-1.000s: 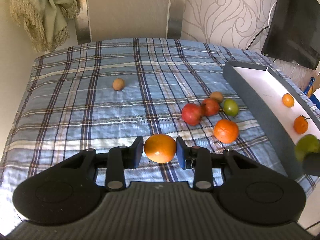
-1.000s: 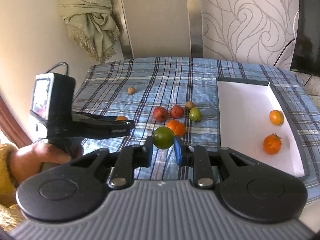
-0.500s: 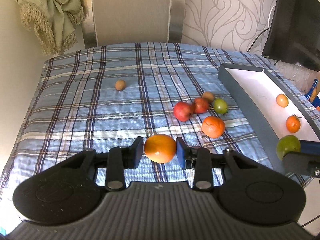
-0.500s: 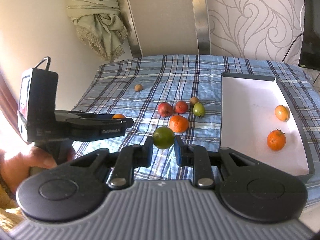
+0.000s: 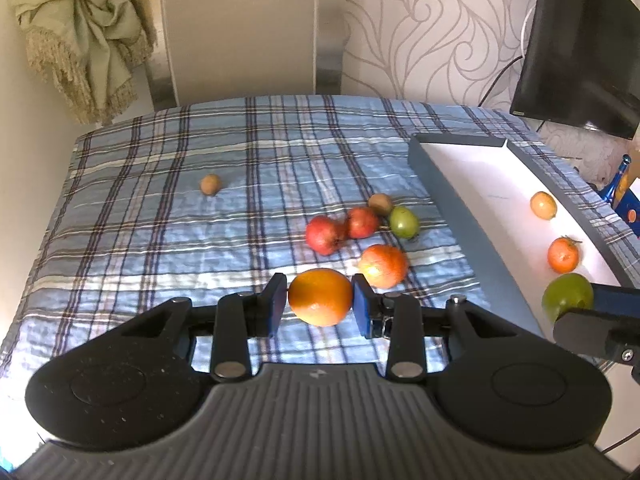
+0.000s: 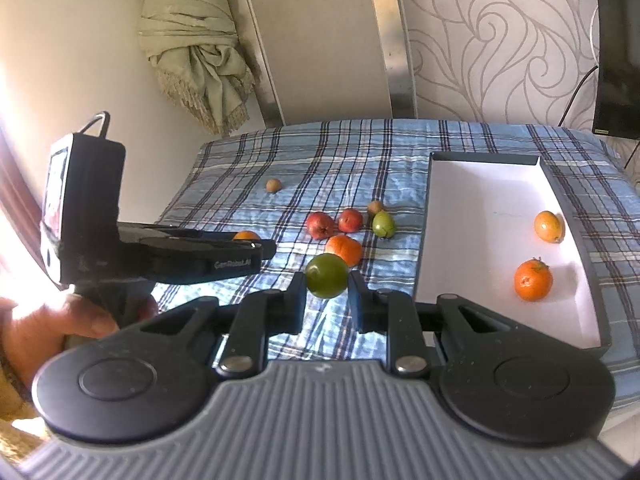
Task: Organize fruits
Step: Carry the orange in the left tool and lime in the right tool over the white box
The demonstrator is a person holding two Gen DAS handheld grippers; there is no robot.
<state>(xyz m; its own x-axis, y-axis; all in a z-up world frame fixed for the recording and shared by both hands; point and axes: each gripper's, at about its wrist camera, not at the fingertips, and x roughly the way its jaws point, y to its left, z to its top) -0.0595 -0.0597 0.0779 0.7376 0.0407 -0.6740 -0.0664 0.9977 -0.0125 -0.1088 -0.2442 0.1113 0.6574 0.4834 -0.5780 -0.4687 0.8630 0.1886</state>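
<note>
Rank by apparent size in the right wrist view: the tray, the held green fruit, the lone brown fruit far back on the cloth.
1. Tray, by far the largest.
2. Green fruit in the right gripper; nearness to the camera inflates it.
3. Brown fruit, smallest, though farthest away.

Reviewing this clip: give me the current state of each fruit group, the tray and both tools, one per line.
Left tool: shut on the large orange, held above the cloth.
Right tool: shut on the green fruit.
Tray: open, holding two orange fruits.
Loose fruits: six lying on the plaid cloth, outside the tray.
</note>
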